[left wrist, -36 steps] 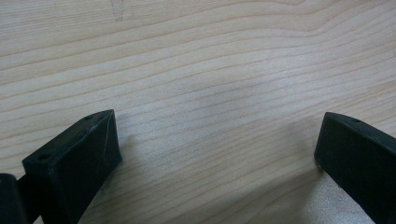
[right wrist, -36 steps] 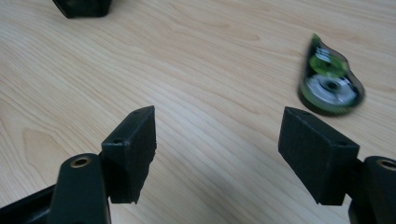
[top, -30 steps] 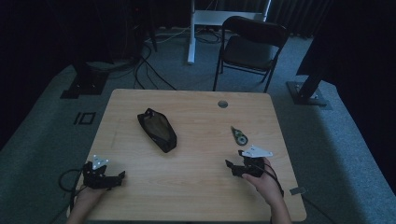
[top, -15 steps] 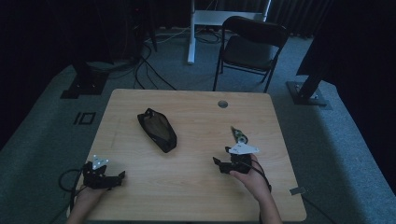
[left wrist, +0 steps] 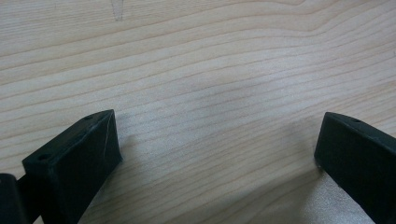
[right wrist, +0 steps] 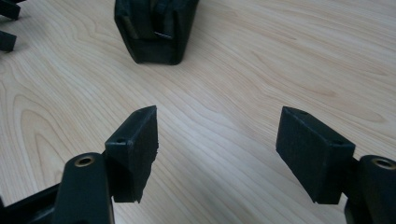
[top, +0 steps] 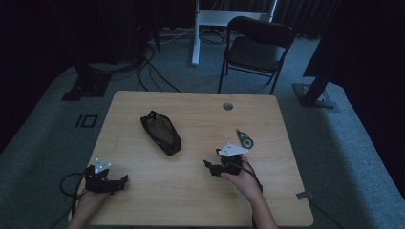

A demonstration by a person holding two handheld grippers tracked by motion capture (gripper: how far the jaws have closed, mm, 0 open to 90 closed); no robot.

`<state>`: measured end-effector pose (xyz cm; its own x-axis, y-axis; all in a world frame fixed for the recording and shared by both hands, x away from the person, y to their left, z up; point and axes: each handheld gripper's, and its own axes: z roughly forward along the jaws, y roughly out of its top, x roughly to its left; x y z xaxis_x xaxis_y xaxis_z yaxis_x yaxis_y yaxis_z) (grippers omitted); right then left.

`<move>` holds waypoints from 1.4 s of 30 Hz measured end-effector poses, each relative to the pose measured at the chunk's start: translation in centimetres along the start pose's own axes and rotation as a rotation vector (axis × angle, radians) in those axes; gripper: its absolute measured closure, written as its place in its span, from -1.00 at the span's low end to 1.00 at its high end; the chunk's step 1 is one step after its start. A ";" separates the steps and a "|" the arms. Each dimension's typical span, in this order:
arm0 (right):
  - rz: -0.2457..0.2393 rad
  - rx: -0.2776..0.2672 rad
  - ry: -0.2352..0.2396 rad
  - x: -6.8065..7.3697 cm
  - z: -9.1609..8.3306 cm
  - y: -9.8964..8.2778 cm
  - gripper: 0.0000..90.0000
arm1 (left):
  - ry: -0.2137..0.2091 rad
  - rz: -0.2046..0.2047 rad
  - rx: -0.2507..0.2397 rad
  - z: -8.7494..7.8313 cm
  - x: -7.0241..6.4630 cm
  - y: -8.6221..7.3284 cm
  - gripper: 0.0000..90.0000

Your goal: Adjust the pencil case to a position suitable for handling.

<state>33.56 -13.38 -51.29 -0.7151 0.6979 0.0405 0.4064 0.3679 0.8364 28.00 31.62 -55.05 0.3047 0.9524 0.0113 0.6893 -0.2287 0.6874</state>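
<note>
I have the right tool (top: 213, 165) over the middle of the bench (top: 200, 195), jaws wide with nothing between them, pointed toward the black pouch (top: 161, 132). The pouch lies flat left of centre, well apart from both tools. My left tool (top: 120, 181) sits at the near left edge, jaws wide over bare wood. A small tape dispenser (top: 245, 140) lies just beyond my right hand (top: 243, 179).

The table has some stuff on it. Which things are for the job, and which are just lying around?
For the job, as far as the pictures suggest:
- black pouch, which the open right gripper points toward
- left gripper, resting open

Lying about:
- small green-and-white object on the table
- chair behind
</note>
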 end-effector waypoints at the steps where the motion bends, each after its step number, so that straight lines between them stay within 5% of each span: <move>1: 0.000 0.000 0.004 0.2 0.3 0.1 -0.36 | 0.000 0.000 0.000 0.0 0.0 0.0 -1.00; 42: -0.029 -0.006 0.098 5.1 7.7 3.8 -0.18 | 0.000 0.000 0.001 0.0 0.0 0.0 -1.00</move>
<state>35.80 -3.67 -52.09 -0.7787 0.6236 0.0691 0.3813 0.3830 0.8414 28.00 31.63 -55.04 0.3049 0.9523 0.0117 0.6900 -0.2294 0.6866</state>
